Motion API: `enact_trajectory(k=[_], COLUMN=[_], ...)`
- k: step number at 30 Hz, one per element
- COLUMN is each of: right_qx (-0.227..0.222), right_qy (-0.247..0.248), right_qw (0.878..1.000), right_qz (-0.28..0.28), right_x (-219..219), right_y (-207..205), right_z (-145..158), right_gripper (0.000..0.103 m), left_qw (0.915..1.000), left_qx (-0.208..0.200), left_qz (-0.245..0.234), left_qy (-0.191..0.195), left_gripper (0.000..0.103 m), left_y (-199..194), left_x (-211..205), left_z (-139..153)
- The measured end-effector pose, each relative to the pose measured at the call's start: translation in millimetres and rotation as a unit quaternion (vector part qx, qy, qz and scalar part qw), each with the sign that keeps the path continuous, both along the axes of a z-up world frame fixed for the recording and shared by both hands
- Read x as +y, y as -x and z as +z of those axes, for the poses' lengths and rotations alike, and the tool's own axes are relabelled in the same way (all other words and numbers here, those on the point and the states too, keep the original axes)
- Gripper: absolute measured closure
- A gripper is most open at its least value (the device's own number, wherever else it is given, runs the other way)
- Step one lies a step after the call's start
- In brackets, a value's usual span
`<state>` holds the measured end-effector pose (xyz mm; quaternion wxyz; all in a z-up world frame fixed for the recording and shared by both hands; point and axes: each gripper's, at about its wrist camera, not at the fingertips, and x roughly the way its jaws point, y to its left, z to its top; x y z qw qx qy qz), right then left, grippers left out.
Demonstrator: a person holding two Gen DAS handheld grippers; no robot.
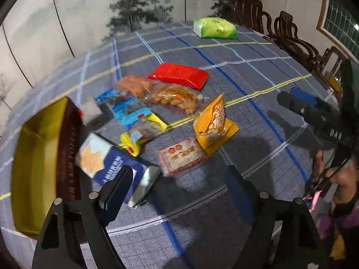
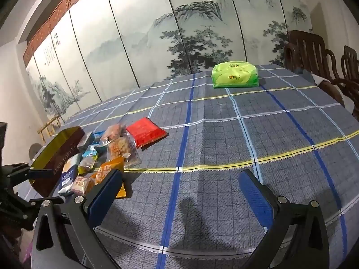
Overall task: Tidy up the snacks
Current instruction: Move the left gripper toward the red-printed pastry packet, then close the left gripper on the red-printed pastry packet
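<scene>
Several snack packs lie clustered on the checked tablecloth: a red packet (image 1: 179, 76) (image 2: 145, 134), a clear bag of twisted pastries (image 1: 175, 98), an upright orange bag (image 1: 213, 125), a pink-printed clear packet (image 1: 179, 157), a silver packet (image 1: 145, 183) and a blue-and-white pack (image 1: 105, 161). A brown box with a yellow inside (image 1: 33, 157) (image 2: 60, 148) stands at their left. My left gripper (image 1: 179, 174) hovers open just before the pink packet, holding nothing. My right gripper (image 2: 179, 177) is wide open over bare cloth, right of the pile, and also shows at the right edge (image 1: 298, 99).
A green tissue pack (image 1: 214, 28) (image 2: 234, 77) sits at the table's far side. Dark wooden chairs (image 1: 287, 29) (image 2: 309, 49) line the right edge. A painted folding screen stands behind the table. A person's hand (image 1: 341, 179) is at the right.
</scene>
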<state>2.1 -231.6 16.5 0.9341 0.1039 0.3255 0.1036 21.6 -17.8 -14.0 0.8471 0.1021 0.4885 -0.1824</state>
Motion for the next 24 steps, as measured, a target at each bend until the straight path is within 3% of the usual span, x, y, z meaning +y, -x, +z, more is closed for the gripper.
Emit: enact_trajectory(k=[8,13,24], right_qx=[-0.003,-0.001,0.007], right_qy=[-0.021,-0.027,-0.031], right_qw=[1.000,1.000,0.999], right_qz=[0.002,0.004,0.003], right_x=[-7,-8,-8], right_y=[0,-1,-4], right_z=[-1,-2,-4], right_gripper=[0.000,0.000,0.000], left_qw=[0.9964,0.9933,0.9907], left_qx=[0.040,0.073,0.067], left_qz=[-0.070,-0.082,-0.114], left_qy=[-0.025,-0.035,-0.032], left_gripper=[0.027,0.033,0.056], left_y=[-22,-34,-37], left_x=[-10,-12,-18], left_z=[-15,-29,-37])
